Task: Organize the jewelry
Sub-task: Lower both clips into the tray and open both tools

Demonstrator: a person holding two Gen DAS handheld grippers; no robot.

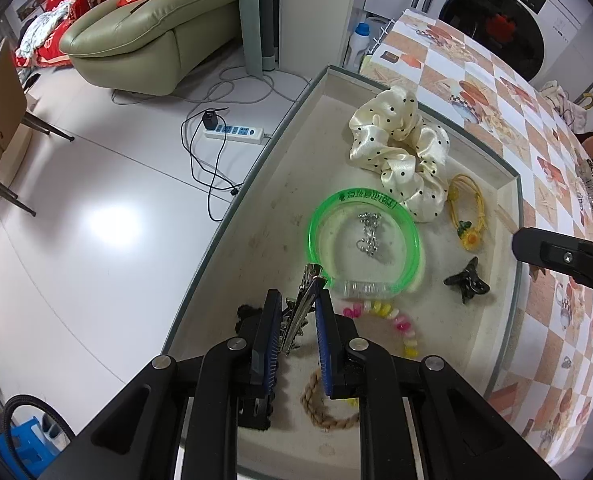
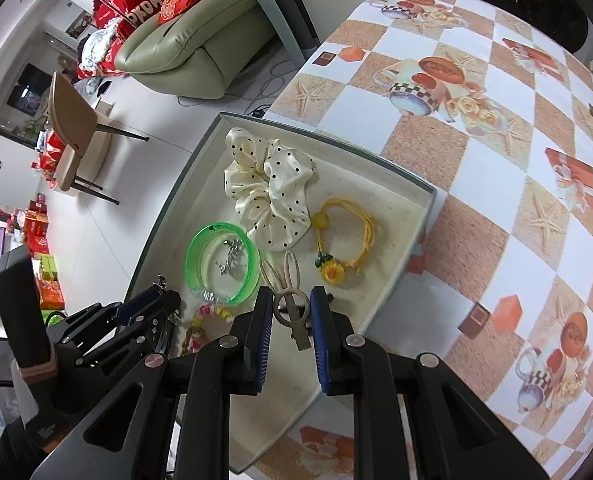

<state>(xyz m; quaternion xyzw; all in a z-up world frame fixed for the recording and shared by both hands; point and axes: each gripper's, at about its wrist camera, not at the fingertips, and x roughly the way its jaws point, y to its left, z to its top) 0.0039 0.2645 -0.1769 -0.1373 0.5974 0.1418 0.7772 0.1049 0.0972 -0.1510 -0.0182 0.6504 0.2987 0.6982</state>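
Felt lining: the shallow grey-edged tray (image 1: 492, 216) sat at the corner of a table under a checkered orange-and-white cloth (image 2: 496, 128) – its pale floor held the jewelry.
Left gripper (image 1: 296, 312): pointed steeply down over the tray's near end, blue pads nearly together and closed on a silver hair clip (image 1: 302, 304), which stuck out past the fingertips toward the green bangle.
Right gripper (image 2: 292, 312): also aimed steeply down, jaws narrowed onto a beige hair clip (image 2: 292, 304); the clip's looped end reached beyond the tips, its flat tail hung back between the pads.
Green bangle (image 1: 364, 248): flat in the middle of the tray, a small silver chain piece (image 1: 370, 236) lying inside its ring.
Scrunchie (image 1: 400, 148): cream satin with black dots, at the far end of the tray, touching the bangle's rim.
Yellow hair tie (image 2: 344, 240): just beside the scrunchie, with a sunflower charm at its near end.
Black claw clip (image 1: 466, 280): on the lining near the tray's right wall, apart from the bangle.
Bead bracelet (image 1: 392, 320): pink and yellow, curving just below the bangle.
Braided rope ring (image 1: 320, 408): partly hidden under the left gripper.
Background: a green sofa (image 1: 152, 28) and a power strip (image 1: 234, 133) on the white floor – well away from the table.
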